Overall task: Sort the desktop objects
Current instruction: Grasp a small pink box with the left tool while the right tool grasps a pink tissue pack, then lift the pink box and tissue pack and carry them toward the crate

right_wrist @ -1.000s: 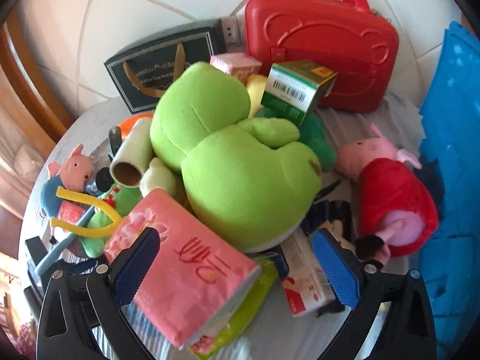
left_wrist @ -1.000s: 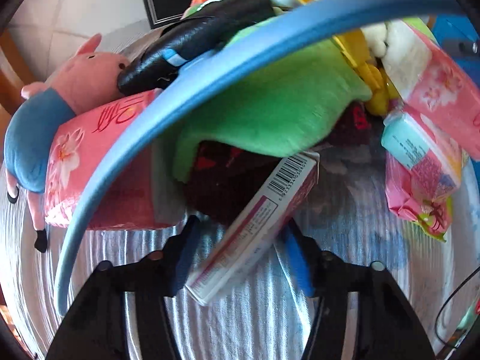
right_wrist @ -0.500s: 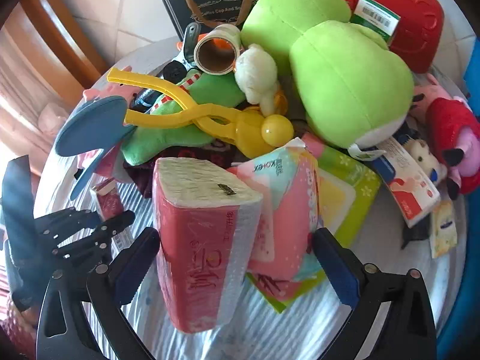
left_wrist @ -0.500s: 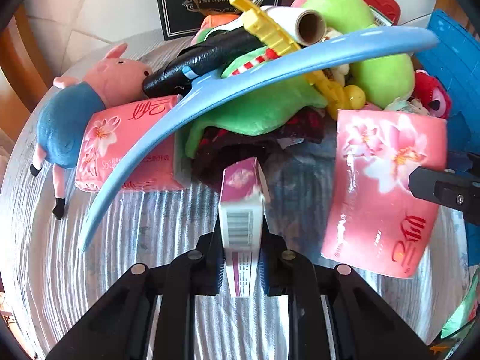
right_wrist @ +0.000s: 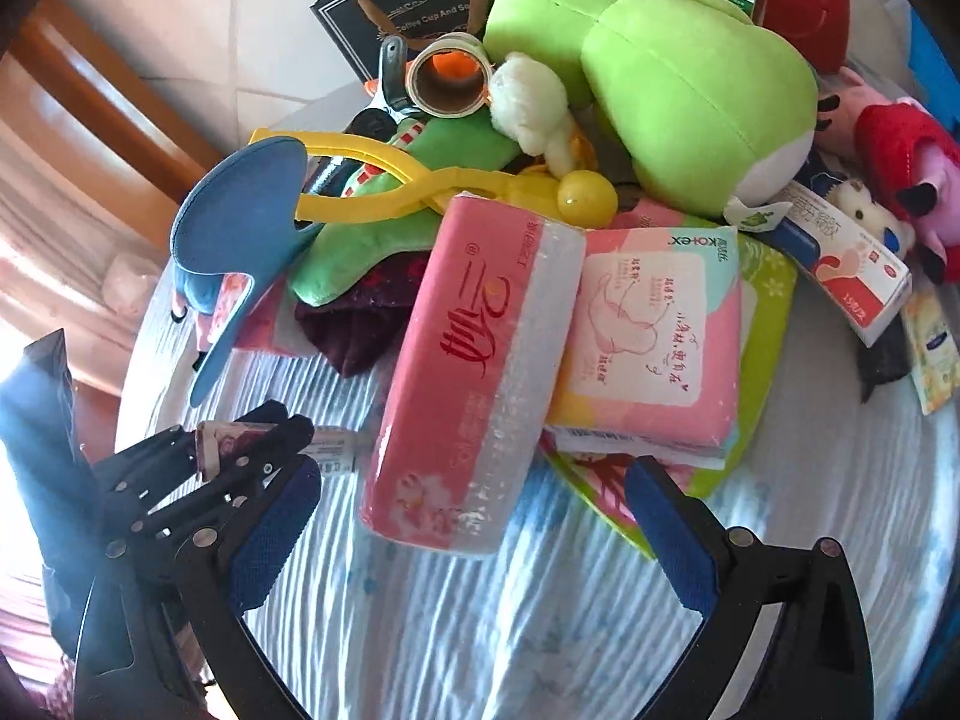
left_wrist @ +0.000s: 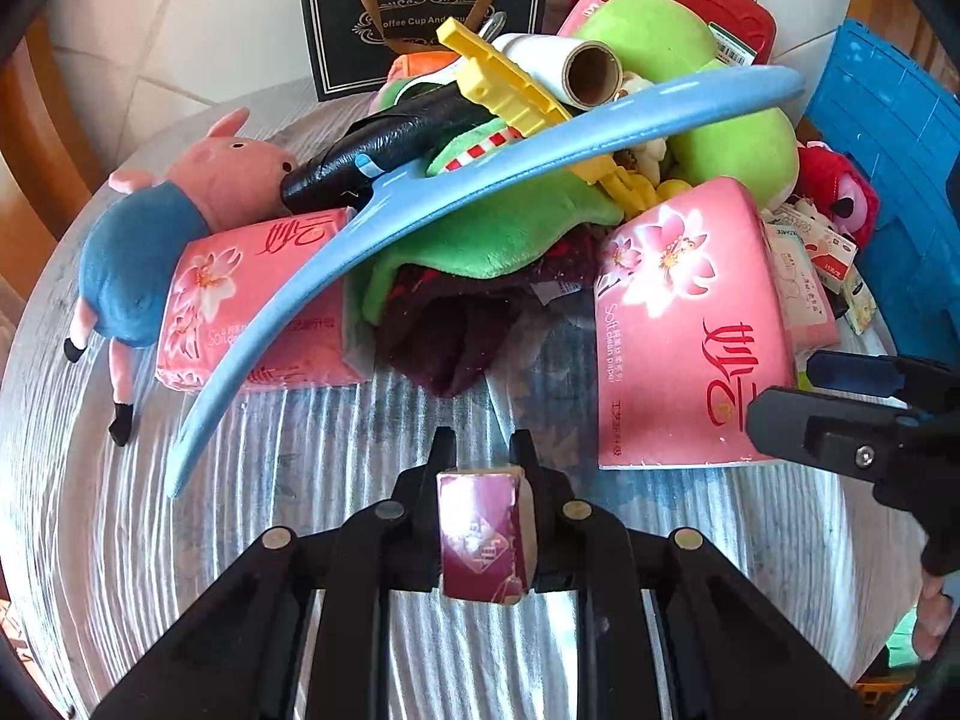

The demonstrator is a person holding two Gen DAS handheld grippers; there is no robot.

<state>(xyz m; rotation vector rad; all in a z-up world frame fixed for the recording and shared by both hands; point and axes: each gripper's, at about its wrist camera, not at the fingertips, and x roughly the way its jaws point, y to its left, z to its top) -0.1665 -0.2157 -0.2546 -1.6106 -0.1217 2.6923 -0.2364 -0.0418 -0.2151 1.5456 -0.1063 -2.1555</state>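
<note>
Left wrist view: the left gripper is pinched tight on a small maroon box, held upright between its fingers above the striped table. Bare cloth lies all around the gripper, left, right and near. Farther off sits the pile: a pink tissue pack to the right, a second pack to the left under a long blue shoehorn, and a pig toy near the table's left edge. The right gripper reaches in from the right, just beside the right pack's near corner.

Right wrist view: the right gripper is spread wide, its blue pads on either side of the tissue pack, not touching it. The pack's near end lies between the fingers. A pink wipes pack leans against its right side. The left gripper with the box is close on the left. Open cloth lies near and to the right; the green plush crowds the far side.
</note>
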